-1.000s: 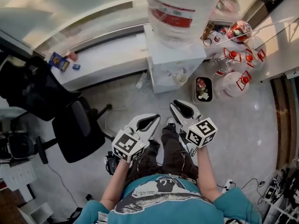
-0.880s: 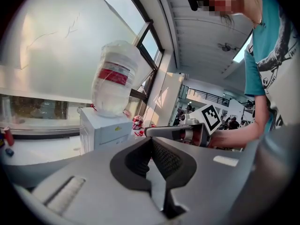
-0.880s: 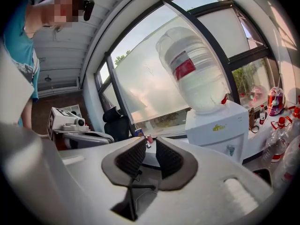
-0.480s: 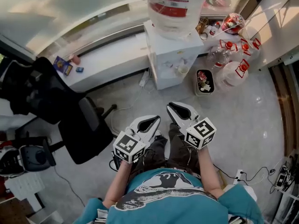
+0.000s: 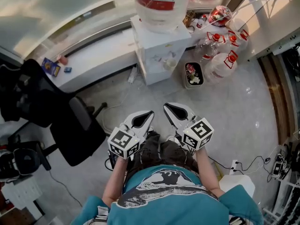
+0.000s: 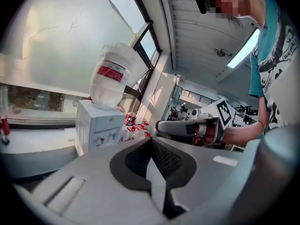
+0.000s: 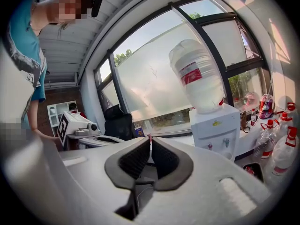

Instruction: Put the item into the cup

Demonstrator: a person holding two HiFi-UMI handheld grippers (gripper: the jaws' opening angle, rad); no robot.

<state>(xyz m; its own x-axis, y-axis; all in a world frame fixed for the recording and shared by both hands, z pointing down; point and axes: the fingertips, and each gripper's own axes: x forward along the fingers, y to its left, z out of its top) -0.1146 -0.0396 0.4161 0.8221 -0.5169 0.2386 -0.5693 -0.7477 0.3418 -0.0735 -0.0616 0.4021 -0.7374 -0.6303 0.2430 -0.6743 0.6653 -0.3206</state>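
Note:
A person stands and holds both grippers out level in front of the body. My left gripper (image 5: 150, 113) (image 6: 152, 142) is shut, with its pads meeting at the tip and nothing between them. The jaws of my right gripper (image 5: 166, 106) (image 7: 150, 139) have just been closing and now stand shut. Only a hairline slit shows between them, and I make out nothing held. A small pale cup (image 5: 169, 63) seems to sit at the front of the white water dispenser (image 5: 157, 46) (image 7: 215, 125) (image 6: 96, 125), well ahead of both grippers. I cannot tell which thing is the item.
A large water bottle (image 5: 159, 1) tops the dispenser. To its right stand a small bin (image 5: 192, 75) with scraps and several red-capped bottles (image 5: 220, 62). A black office chair (image 5: 75, 130) is at the left. Cables (image 5: 243, 165) lie on the floor at right.
The dispenser and bottles have slid up and left in the head view as the person moved. Both grippers shifted with the body. The right gripper's jaws have drawn together.

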